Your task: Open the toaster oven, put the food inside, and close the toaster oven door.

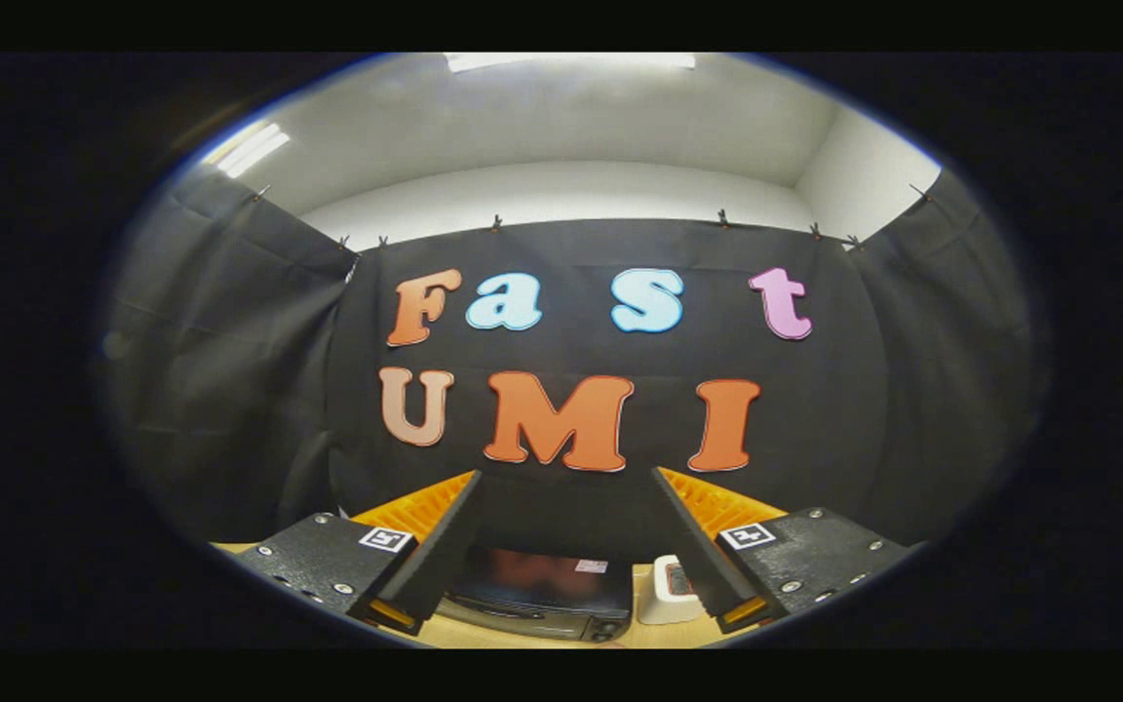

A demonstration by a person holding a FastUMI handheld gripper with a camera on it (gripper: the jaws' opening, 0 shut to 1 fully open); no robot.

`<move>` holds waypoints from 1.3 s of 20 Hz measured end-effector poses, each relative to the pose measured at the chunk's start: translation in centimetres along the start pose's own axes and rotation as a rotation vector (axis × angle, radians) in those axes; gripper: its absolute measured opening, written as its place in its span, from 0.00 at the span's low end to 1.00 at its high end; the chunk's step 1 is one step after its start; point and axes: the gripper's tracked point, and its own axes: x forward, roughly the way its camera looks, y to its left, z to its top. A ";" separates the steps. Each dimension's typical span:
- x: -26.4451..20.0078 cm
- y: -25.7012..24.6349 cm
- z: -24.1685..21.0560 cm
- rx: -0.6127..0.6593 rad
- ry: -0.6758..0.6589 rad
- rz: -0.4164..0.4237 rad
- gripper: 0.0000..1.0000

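Observation:
A dark toaster oven point(540, 595) sits on the wooden table, seen from above between and below my two fingers; its top is glossy and its door looks closed. My gripper point(566, 478) is held high above it, open, with nothing between the fingers. Just right of the oven stands a small white container point(664, 590), partly hidden by my right finger point(703, 546). I cannot tell what it holds.
The wooden table point(484, 636) stretches under the oven. Black cloth walls close the booth behind and on both sides, with a white wall and ceiling lights above.

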 end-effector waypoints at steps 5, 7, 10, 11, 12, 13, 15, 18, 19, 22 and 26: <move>0.0 0.5 -0.4 0.014 0.019 0.012 0.98; 0.1 0.5 -0.4 0.008 0.018 0.013 0.98; 0.3 0.3 -0.8 0.014 0.033 0.011 0.98; 0.3 0.2 -1.0 0.014 0.038 0.008 0.98; 0.3 0.2 -1.2 0.014 0.043 0.008 0.98; 0.4 0.2 -1.4 0.016 0.048 0.009 0.98; 0.5 0.4 -1.9 0.019 0.061 0.011 0.98; 0.9 0.5 -3.3 0.022 0.091 0.010 0.98; 1.0 0.6 -3.9 0.022 0.102 0.009 0.98; 1.6 1.0 -6.4 0.031 0.154 0.006 0.99; 2.4 2.4 -11.4 0.056 0.268 0.016 0.99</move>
